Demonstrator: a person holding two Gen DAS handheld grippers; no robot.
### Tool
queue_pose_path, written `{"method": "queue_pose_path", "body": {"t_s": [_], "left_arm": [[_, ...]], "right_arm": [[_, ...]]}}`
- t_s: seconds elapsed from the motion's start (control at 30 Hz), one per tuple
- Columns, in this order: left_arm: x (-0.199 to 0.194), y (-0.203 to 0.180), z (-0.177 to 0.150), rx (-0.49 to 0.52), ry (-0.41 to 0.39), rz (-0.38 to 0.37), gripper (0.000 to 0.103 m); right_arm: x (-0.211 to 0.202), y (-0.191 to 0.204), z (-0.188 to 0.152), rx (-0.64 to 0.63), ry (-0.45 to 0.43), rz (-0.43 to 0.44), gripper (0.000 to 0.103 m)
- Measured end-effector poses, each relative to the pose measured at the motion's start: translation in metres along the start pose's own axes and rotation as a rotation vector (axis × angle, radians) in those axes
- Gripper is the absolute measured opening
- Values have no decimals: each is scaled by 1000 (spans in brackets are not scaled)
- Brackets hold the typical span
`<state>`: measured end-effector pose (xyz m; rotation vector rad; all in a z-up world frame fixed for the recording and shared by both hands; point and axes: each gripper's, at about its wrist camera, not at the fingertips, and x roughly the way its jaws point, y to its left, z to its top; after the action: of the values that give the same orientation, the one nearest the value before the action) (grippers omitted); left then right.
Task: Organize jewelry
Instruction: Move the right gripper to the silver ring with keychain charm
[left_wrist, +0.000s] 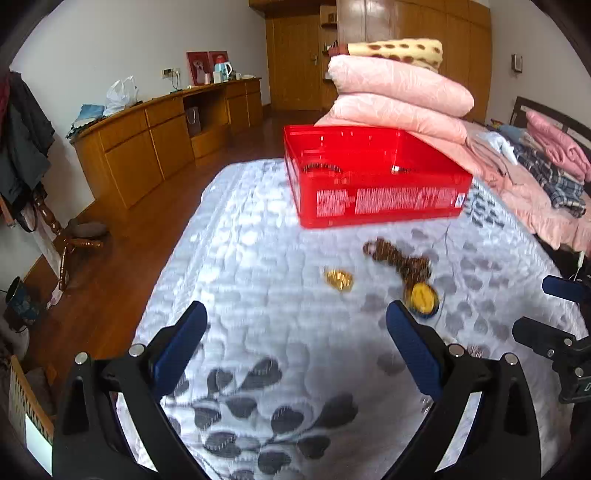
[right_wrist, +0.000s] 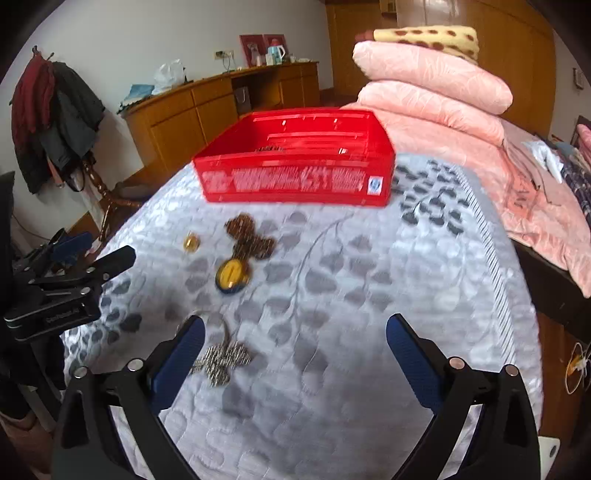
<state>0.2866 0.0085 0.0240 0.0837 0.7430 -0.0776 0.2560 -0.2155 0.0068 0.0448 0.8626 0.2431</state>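
Observation:
A red plastic box stands on the quilted bed cover, also in the right wrist view; small items lie inside it. In front of it lie a gold ring, a brown bead necklace with a yellow round pendant, and a silver brooch. My left gripper is open and empty, hovering short of the ring. My right gripper is open and empty, its left finger beside the silver brooch.
Folded pink quilts are stacked behind the box. A wooden sideboard runs along the wall on the left, with a coat stand nearer. The bed edge drops to wooden floor on the left.

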Motion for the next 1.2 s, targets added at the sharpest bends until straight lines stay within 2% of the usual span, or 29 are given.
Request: {"method": "queue_pose_path", "body": {"t_s": [0.1, 0.17, 0.23, 0.47, 0.73, 0.87, 1.1, 1.2], "left_arm": [[1, -1, -12, 6, 20, 3, 95], [1, -1, -18, 10, 29, 9, 95], [1, 1, -22, 13, 37, 19, 95], [3, 22, -28, -25, 51, 55, 95], [0, 45, -29, -69, 44, 84, 95], [0, 44, -31, -50, 42, 89, 95], [5, 45, -34, -51, 59, 85, 95], [5, 45, -35, -51, 62, 82, 95]], "right_arm": [[2, 6, -7, -9, 13, 13, 95], [4, 10, -10, -13, 21, 30, 89], [6, 15, -10, -22, 27, 42, 87], [15, 42, -3, -85, 45, 80, 87], [35, 64, 3, -154, 92, 77, 86], [47, 65, 0, -139, 131, 89, 72], [52, 66, -3, -146, 136, 61, 72], [51, 70, -4, -163, 123, 53, 58]]}}
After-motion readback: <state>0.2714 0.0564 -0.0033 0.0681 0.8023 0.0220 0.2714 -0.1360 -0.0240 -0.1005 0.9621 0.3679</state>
